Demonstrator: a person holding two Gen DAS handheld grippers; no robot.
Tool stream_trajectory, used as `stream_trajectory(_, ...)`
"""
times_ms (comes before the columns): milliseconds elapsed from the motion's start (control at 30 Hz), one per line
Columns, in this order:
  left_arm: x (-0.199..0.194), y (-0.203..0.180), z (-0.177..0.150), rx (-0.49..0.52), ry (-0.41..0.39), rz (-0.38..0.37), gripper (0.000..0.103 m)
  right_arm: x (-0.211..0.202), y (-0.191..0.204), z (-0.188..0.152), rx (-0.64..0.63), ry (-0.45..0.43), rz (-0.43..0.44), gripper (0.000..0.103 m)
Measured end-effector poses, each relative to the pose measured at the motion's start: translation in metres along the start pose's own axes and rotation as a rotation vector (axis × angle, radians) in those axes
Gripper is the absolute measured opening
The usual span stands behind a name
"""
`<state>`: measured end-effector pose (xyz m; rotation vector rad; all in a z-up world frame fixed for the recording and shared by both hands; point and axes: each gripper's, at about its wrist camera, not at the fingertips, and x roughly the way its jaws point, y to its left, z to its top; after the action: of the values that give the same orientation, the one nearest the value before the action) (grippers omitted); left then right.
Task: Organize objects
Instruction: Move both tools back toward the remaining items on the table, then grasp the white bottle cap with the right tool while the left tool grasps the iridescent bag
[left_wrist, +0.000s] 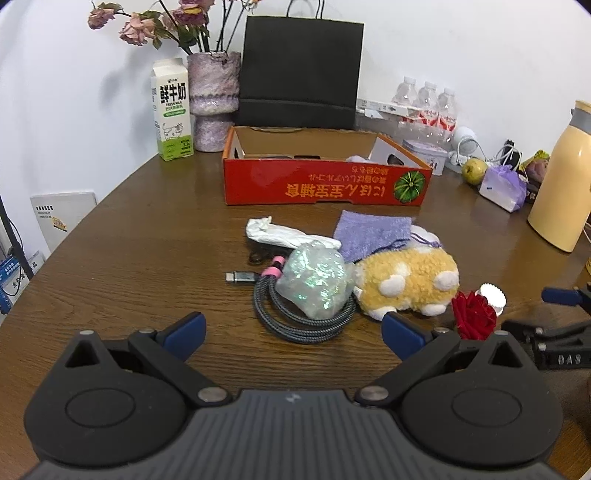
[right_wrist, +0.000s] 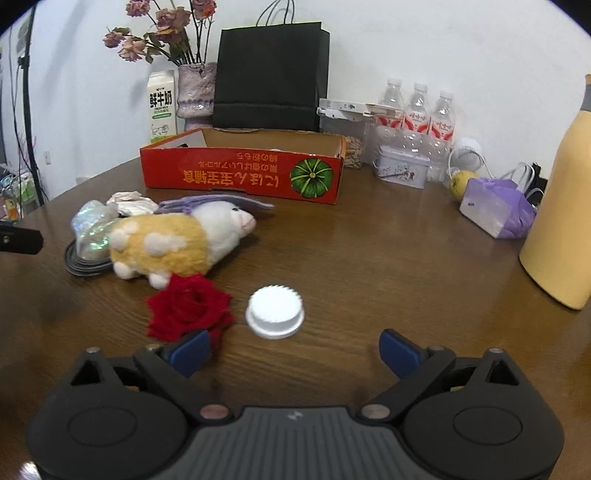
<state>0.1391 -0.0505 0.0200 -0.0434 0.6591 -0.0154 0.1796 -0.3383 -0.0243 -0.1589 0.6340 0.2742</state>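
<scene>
Plush sheep touches red rose; white cap lies apart.

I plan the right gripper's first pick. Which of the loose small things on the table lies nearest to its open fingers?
The white ridged cap, just ahead of the right gripper. The red rose lies left of it beside one fingertip; the plush toy is farther back.

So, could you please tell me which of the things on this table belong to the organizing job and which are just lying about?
Belonging to the job:
red box
plush toy
red rose
white cap
coiled cable
iridescent bundle
purple cloth
white wrapper

Probably just lying about:
milk carton
vase
black bag
water bottles
yellow flask
</scene>
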Motion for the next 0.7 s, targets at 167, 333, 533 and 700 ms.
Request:
stream_trajectory(167, 0.007, -0.010, -0.002, 0.005, 0.015, -0.003, 0.103, 0.019, -0.006, 0.005, -0.025, 0.017, 0.025, 0.077)
stream_trajectory(333, 0.014, -0.014, -0.004, 0.007, 0.033, 0.011, 0.103, 0.033, -0.003, 0.011, -0.017, 0.003, 0.064, 0.063)
stream_trajectory(533, 0.019, -0.011, -0.005, -0.005, 0.043, 0.023, 0.103, 0.035, -0.001, 0.013, 0.007, -0.010, 0.089, 0.039)
stream_trajectory(700, 0.023, -0.010, -0.002, -0.008, 0.029, 0.029, 0.103, 0.029, 0.000, 0.011, 0.015, -0.043, 0.063, 0.039)
